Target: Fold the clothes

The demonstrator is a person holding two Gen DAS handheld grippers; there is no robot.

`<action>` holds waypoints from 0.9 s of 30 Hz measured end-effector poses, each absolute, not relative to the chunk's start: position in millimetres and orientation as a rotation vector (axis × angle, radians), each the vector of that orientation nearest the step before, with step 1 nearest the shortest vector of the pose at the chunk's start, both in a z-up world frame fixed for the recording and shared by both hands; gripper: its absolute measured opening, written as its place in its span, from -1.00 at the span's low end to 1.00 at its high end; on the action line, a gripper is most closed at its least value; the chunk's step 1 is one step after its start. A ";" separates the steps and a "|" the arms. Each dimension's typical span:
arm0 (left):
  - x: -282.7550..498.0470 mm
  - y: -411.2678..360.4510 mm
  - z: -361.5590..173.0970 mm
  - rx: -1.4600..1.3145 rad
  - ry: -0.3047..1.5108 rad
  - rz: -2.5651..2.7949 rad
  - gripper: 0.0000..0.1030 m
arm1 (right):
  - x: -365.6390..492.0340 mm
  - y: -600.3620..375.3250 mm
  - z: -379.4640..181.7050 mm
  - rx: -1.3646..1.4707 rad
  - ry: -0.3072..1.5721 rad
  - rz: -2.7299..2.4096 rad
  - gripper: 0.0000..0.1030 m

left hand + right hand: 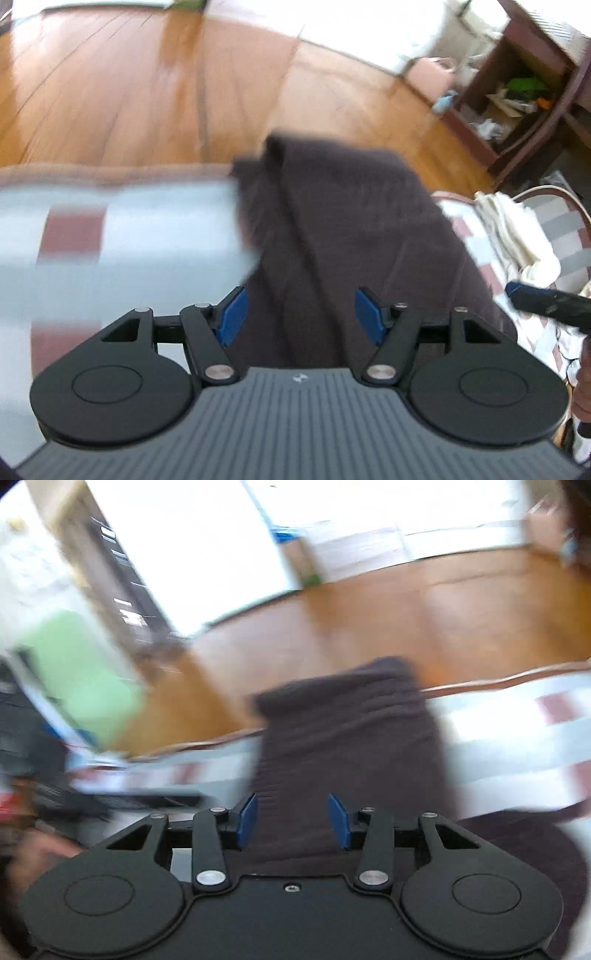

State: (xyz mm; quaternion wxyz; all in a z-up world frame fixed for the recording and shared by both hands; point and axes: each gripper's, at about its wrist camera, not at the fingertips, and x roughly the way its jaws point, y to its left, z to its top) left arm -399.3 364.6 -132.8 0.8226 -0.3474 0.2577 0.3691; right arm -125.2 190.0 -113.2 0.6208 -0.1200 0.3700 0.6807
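Motion blur smeared the checked bedcover (122, 236) and the dark garment (343, 229) in both views, the tongs' housing hid the garment's near end, and the shelf's (517, 99) contents were too small to name.

Dark garment (351, 221) looked like soft matt knit cloth. Floor (110, 92) was glossy wood planks. Checked bedcover (147, 229) was smooth cloth. Gripper pads (232, 314) were matt blue plastic.

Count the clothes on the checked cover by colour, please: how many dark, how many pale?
Dark brown garment: 1
Cream cloth, bunched at the right edge: 1
Total: 2
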 end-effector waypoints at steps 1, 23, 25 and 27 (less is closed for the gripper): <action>-394.5 374.9 -132.4 -0.725 0.540 0.778 0.35 | -121.9 196.7 -115.1 -0.306 0.834 1.527 -0.06; -360.9 478.6 -176.2 -0.629 0.659 1.036 -0.65 | -157.0 215.2 -153.3 -0.676 0.825 1.625 0.14; -375.2 469.1 -172.0 -0.682 0.626 1.020 -0.55 | -169.9 207.8 -158.6 -0.805 0.813 1.618 0.20; -388.7 459.7 -168.0 -0.739 0.581 0.979 -0.08 | -187.1 201.8 -163.6 -0.936 0.747 1.624 0.22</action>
